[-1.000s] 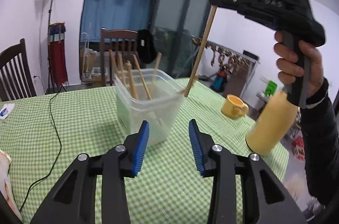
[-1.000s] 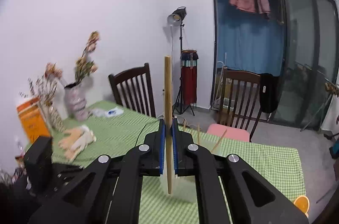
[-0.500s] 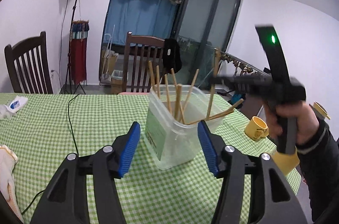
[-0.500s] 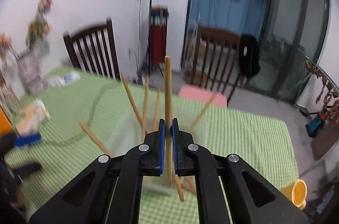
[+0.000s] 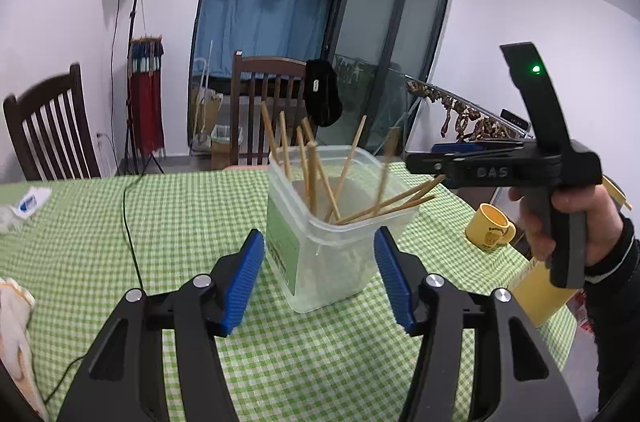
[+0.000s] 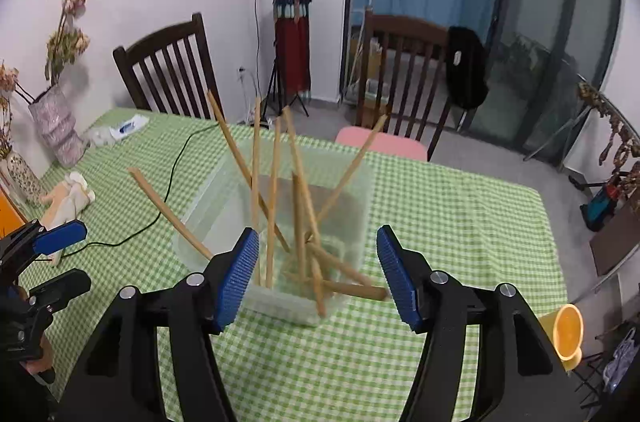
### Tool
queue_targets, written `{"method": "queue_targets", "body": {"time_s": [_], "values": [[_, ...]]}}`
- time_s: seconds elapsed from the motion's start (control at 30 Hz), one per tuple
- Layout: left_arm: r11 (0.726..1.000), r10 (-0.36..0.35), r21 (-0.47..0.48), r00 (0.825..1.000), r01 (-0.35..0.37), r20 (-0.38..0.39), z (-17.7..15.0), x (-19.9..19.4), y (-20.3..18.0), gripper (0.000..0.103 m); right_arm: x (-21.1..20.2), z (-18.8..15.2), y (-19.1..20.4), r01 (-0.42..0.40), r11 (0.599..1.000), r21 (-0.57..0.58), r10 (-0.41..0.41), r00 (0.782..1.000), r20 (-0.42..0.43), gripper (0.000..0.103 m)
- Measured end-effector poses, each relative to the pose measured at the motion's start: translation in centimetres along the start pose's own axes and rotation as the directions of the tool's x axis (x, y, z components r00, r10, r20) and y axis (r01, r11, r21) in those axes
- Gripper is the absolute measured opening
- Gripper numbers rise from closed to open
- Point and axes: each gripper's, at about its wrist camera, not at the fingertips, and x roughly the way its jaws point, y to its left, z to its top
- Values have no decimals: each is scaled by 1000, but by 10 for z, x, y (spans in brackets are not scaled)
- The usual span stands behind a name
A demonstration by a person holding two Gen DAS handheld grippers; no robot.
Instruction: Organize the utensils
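The right gripper (image 6: 316,272) has just opened above the clear container (image 5: 336,218) on the worktop (image 5: 160,222), releasing a chopstick (image 5: 386,174). The left gripper (image 5: 320,278) stands open, empty. Next: fetch another utensil.

Wooden chopsticks (image 6: 276,190) leaning splayed, perhaps nine, in clear tub (image 5: 340,254)

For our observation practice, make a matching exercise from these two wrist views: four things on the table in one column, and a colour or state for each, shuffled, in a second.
Things:
1. chopsticks
2. mug
3. container
4. tablecloth

Descriptions:
A. clear plastic
B. green and white checks
C. yellow
D. standing at angles inside the tub

Pairs: 1-D, 2-C, 3-A, 4-B
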Motion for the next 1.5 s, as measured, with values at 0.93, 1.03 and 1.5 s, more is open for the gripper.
{"method": "queue_targets", "body": {"time_s": [0.93,1.03,1.5], "values": [[975,133,140,961,-170,243,-52,-150,-73,95,-190,-144,17,72,993,-96,-38,947,319,77],[968,180,120,946,-219,269,-68,-166,-77,95,-196,-160,25,77,992,-95,-41,941,337,77],[937,334,-2,892,-350,306,-165,-232,-89,96,-201,-247,58,85,996,21,-86,914,397,85]]}}
